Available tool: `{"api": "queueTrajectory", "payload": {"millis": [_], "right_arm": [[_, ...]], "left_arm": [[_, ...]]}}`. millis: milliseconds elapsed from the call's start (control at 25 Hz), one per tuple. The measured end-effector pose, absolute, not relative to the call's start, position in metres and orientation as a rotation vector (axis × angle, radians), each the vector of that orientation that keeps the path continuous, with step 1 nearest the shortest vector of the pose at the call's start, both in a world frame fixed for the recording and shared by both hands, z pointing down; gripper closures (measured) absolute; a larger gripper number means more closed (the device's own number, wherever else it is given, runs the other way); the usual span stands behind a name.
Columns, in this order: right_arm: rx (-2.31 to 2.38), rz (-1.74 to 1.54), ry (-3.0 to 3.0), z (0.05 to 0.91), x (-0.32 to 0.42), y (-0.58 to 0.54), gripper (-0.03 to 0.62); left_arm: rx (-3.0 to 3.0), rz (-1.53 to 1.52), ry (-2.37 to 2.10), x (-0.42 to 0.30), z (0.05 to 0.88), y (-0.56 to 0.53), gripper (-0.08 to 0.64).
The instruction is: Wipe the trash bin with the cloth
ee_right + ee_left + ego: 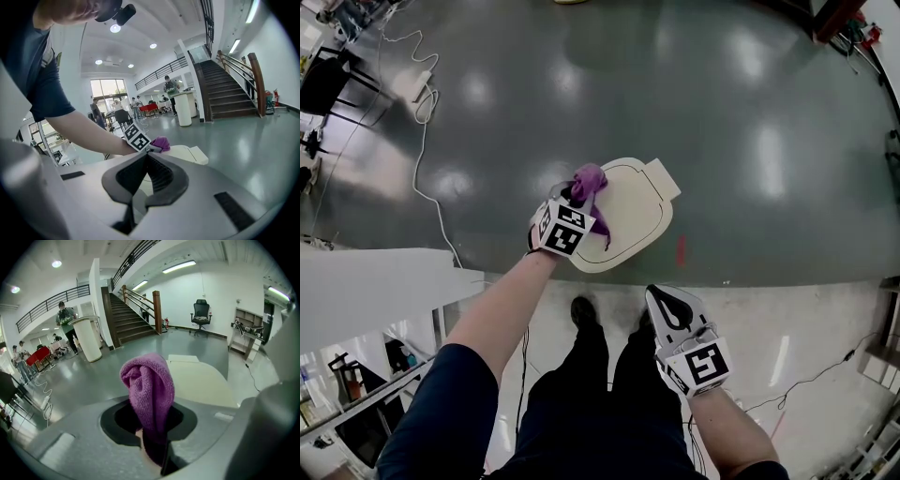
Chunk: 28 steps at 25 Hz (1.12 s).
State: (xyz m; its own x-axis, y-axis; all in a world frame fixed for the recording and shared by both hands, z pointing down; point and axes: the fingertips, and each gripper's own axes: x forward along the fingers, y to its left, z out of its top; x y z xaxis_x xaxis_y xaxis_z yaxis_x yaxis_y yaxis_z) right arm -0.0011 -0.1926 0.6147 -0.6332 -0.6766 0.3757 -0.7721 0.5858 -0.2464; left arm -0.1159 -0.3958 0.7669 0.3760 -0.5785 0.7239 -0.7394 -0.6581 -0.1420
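Left hand-held gripper (pixel 573 199): I see it over the bin's lid, at about 10 o'clock on the lid in the head view. Its jaws are clamped on the cloth.
Cloth (pixel 589 178): purple, bunched into a lump. In the left gripper view it stands up out of the jaws and its lower end is pinched between them. I cannot tell if it touches the lid.
Bin (pixel 630 223): cream colour, seen from above, so I mostly see the rounded lid with a square tab at 1 o'clock. It stands on the floor at 12 o'clock from my operator's shoes.
Right hand-held gripper (pixel 662 298): it is held low, at 5 o'clock from the bin and well apart from it, beside the legs. In the right gripper view the jaws are together and nothing is between them. It points toward the bin and the left hand-held gripper.
Left forearm (pixel 502 305): bare, it reaches from 7 o'clock up to the bin.
Legs (pixel 600 375): dark trousers, dark shoes, just below the bin in the head view.
Floor (pixel 722 141): dark grey and glossy under the bin, with light reflections; it is paler under the feet.
Cable (pixel 422 164): white, it runs over the floor at 9 o'clock from the bin.
Stairs (pixel 129 317): far behind the bin in the left gripper view.
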Motion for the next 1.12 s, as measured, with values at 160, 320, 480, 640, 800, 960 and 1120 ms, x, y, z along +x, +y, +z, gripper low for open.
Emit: {"api": "queueTrajectory", "payload": {"millis": [160, 320, 480, 640, 800, 960, 1120], "right_arm": [[1.182, 0.557, -2.586, 0.608, -0.004, -0.190, 0.581], [1.175, 0.555, -2.593, 0.605, -0.002, -0.189, 0.581], [1.177, 0.561, -2.598, 0.604, 0.000, -0.188, 0.581], [1.154, 0.569, -2.597, 0.608, -0.001, -0.186, 0.581], [1.136, 0.557, -2.610, 0.605, -0.007, -0.189, 0.581], [1.135, 0.557, -2.614, 0.602, -0.014, -0.194, 0.581], [1.152, 0.560, -2.613, 0.603, -0.019, -0.201, 0.581]], "left_arm": [[2.465, 1.111, -1.128, -0.096, 0.766, -0.362, 0.477], [2.540, 1.080, -1.019, -0.063, 0.765, -0.313, 0.477], [2.587, 1.064, -0.928, -0.039, 0.767, -0.270, 0.477], [2.584, 1.051, -0.866, -0.033, 0.773, -0.240, 0.477], [2.596, 1.060, -0.889, -0.049, 0.770, -0.246, 0.477], [2.506, 1.034, -1.019, -0.095, 0.769, -0.288, 0.477], [2.479, 1.064, -1.123, -0.138, 0.768, -0.334, 0.477]]}}
